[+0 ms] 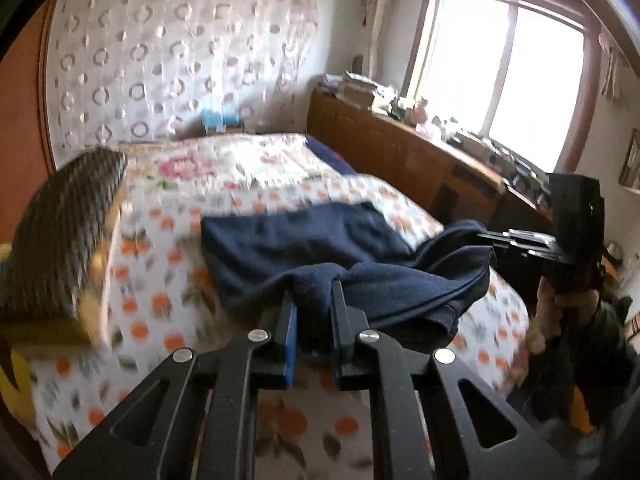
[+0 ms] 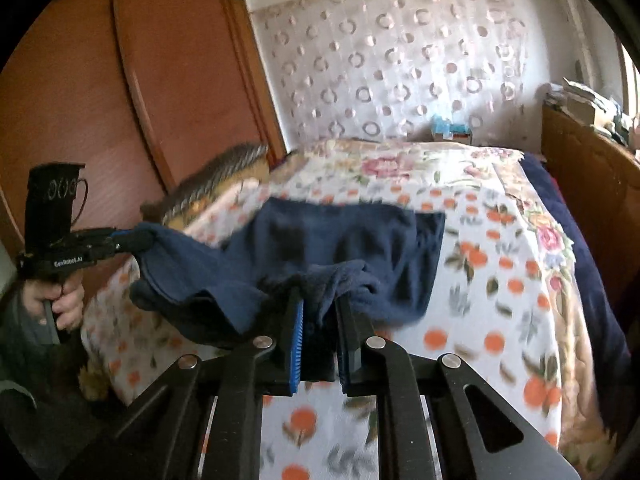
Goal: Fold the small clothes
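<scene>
Left wrist view: left gripper (image 1: 314, 296) at bottom centre, jaws nearly closed, pinching a bunched edge of the navy garment (image 1: 304, 240). The cloth runs from mid-frame to the right, where the right gripper (image 1: 490, 236) clamps its other corner, seen side-on. Only this view has the window (image 1: 508, 76) upper right and the cluttered wooden sideboard (image 1: 404, 152) below it.

Right wrist view: right gripper (image 2: 320, 300) bottom centre, jaws almost shut on a fold of the garment (image 2: 340, 236). At mid left the left gripper (image 2: 136, 240) grips the far corner, w/ a hand (image 2: 60, 300) on its handle. Only here: wooden wardrobe (image 2: 132, 80) upper left.

Garment's near edge is lifted, rest lies on the floral bedspread (image 2: 500, 280). Both frames motion-blurred; garment type unclear. Dark ribbed item (image 1: 64, 232) at left edge hard to identify.
</scene>
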Available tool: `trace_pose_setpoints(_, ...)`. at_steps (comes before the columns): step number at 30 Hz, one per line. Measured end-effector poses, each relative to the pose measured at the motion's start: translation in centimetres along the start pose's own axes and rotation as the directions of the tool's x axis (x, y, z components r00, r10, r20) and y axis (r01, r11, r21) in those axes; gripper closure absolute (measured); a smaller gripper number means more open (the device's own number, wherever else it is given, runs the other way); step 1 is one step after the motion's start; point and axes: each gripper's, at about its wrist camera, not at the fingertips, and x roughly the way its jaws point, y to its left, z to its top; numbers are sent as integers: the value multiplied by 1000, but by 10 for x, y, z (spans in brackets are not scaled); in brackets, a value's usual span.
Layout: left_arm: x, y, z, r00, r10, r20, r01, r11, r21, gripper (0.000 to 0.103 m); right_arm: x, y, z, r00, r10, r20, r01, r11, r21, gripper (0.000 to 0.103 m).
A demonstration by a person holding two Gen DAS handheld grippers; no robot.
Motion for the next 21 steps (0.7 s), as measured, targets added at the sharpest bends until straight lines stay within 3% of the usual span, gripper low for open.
trace_pose_setpoints(4, 23, 15, 33, 999, 26, 19, -25, 999, -22, 89, 19, -14, 27, 1000, -10, 19, 9, 1000, 3, 89)
trace_pose_setpoints(10, 67, 38, 65, 997, 79, -9, -79, 996, -36, 89, 67, -37, 59, 999, -49, -24, 49, 999, 9, 89)
trace_pose_setpoints(17, 116, 63, 76, 991, 106, -78, -110, 992, -55, 88, 108, -54, 81, 993, -88, -84, 88, 996, -4, 89)
trace_pose_setpoints(21, 130, 71, 72, 990, 82, -113, -91, 993, -78, 85, 114, -51, 92, 981, -156, -113, 153, 988, -28, 75)
